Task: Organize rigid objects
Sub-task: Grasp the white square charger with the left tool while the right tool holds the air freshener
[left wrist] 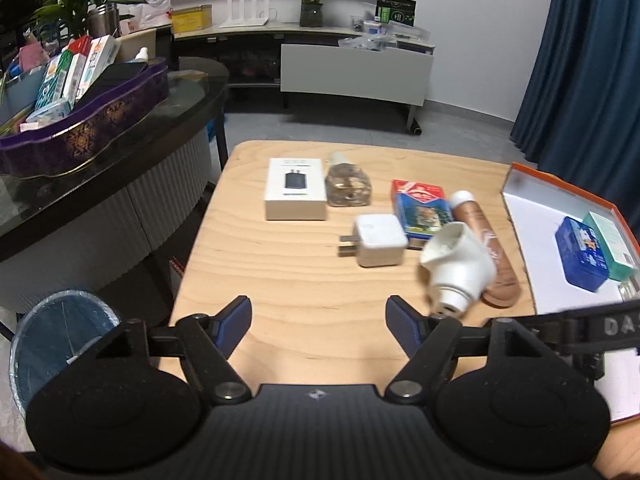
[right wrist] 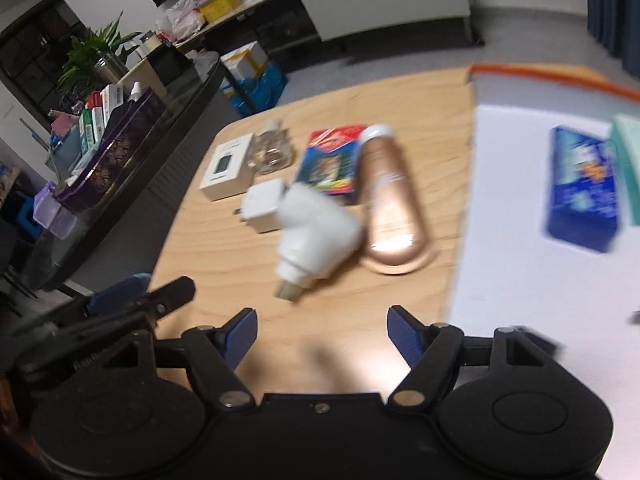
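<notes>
Both the left gripper (left wrist: 319, 322) and the right gripper (right wrist: 322, 334) have their fingers wide apart, holding nothing.

Six things wait on the wooden counter (left wrist: 280, 280):
- one white cardboard box (left wrist: 295, 189)
- one clear glass bottle (left wrist: 348, 184)
- one white plug charger (left wrist: 378, 240)
- one red and blue card box (left wrist: 418, 208)
- one shiny copper tube (left wrist: 492, 248)
- one white plastic elbow piece (left wrist: 456, 268)

Two boxes already lie in the orange-rimmed white tray (left wrist: 532, 240).

The round tube could roll away if bumped, because the elbow piece touches it.

A blue bin (left wrist: 52, 328) stands beside the dark glass-topped cabinet (left wrist: 120, 136).
</notes>
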`<state>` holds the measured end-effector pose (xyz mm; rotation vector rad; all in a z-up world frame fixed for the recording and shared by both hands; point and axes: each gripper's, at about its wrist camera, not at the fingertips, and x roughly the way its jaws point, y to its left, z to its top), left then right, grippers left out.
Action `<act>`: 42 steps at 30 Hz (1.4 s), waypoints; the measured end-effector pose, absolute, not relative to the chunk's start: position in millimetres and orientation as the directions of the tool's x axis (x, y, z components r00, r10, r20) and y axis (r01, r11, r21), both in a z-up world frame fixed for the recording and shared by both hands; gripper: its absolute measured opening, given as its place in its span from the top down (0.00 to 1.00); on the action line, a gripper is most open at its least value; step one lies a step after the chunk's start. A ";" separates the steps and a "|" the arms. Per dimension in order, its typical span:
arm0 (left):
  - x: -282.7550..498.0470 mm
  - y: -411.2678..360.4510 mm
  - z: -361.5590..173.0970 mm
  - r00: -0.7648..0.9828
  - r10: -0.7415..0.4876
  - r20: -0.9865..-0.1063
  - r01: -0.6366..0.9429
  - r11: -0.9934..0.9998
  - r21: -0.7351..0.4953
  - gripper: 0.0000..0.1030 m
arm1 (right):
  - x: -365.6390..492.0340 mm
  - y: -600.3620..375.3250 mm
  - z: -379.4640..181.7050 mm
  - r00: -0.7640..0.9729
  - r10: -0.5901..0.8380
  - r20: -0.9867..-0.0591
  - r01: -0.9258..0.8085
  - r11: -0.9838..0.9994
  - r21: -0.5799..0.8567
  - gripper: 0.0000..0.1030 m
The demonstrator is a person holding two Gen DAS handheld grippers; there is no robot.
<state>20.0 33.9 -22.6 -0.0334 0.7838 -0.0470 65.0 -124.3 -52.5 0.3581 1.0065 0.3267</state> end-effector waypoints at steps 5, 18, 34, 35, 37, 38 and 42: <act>31.9 45.1 -24.9 0.721 -0.065 -0.690 0.049 0.998 -0.043 0.17 | 90.6 -109.7 -65.1 0.486 0.414 -0.770 0.054 0.865 0.499 0.16; 70.4 32.1 -48.1 0.731 -0.195 -0.653 0.300 0.952 0.052 0.00 | 102.3 -101.1 -68.8 0.575 0.304 -0.760 -0.006 0.930 0.367 0.49; 101.8 -5.6 -67.0 0.711 -0.273 -0.648 0.400 0.915 0.053 0.18 | 62.5 -152.4 -58.3 0.610 0.357 -0.707 -0.103 0.921 0.376 0.50; 102.9 -8.9 -70.8 0.708 -0.253 -0.659 0.392 0.917 0.069 0.23 | 62.0 -153.3 -57.1 0.613 0.357 -0.705 -0.106 0.921 0.374 0.50; 106.1 -9.5 -77.9 0.704 -0.245 -0.667 0.382 0.922 0.065 0.25 | 60.9 -154.3 -55.0 0.620 0.352 -0.701 -0.114 0.925 0.363 0.51; 107.8 -6.5 -78.9 0.704 -0.258 -0.662 0.374 0.927 0.036 0.26 | 60.3 -154.6 -54.4 0.622 0.351 -0.700 -0.117 0.926 0.359 0.51; 108.4 -1.0 -76.2 0.711 -0.281 -0.645 0.373 0.928 0.006 0.49 | 59.1 -152.7 -54.1 0.624 0.345 -0.701 -0.128 0.930 0.344 0.51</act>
